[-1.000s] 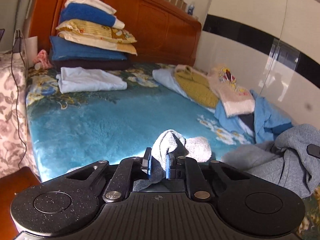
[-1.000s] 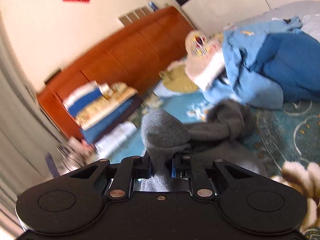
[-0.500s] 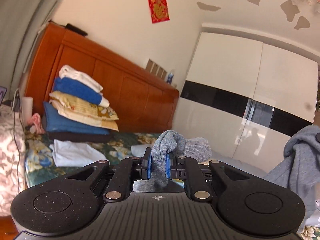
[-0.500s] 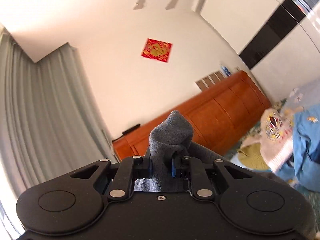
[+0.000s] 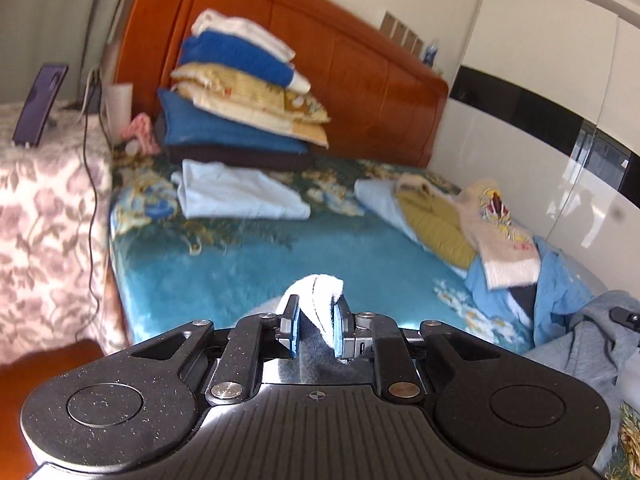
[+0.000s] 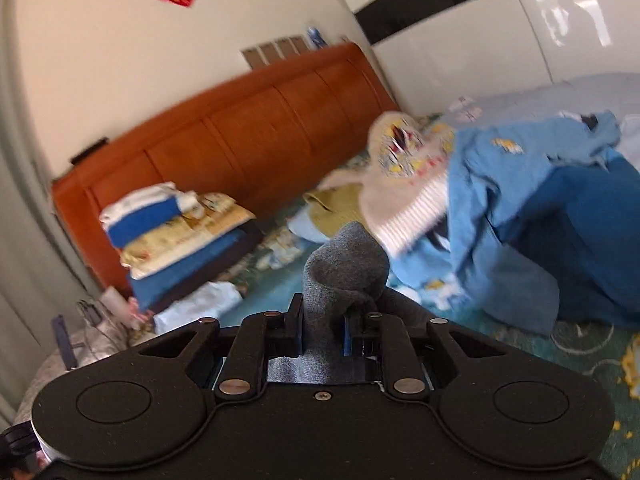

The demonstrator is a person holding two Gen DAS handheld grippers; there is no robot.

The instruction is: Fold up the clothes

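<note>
A grey garment point(image 5: 596, 344) spans both grippers over the blue bed blanket point(image 5: 248, 276). My left gripper point(image 5: 316, 322) is shut on a bunched fold of the garment point(image 5: 320, 300) that looks pale in the sunlight. In the right wrist view my right gripper point(image 6: 322, 326) is shut on another grey fold point(image 6: 344, 268) that stands up between the jaws. The part of the garment hanging below both grippers is hidden by their bodies.
Unfolded clothes lie at the right of the bed: a mustard top point(image 5: 436, 228), a cream sweater point(image 5: 500, 236), a blue jacket point(image 5: 556, 292). A folded pale sheet point(image 5: 236, 196) and stacked pillows point(image 5: 240, 92) sit by the wooden headboard point(image 5: 360, 80). A floral-covered stand point(image 5: 44, 200) is left.
Both grippers swung up toward the wall and ceiling half a second ago and have tilted back down over the bed. Each still holds its fold of the grey garment.
</note>
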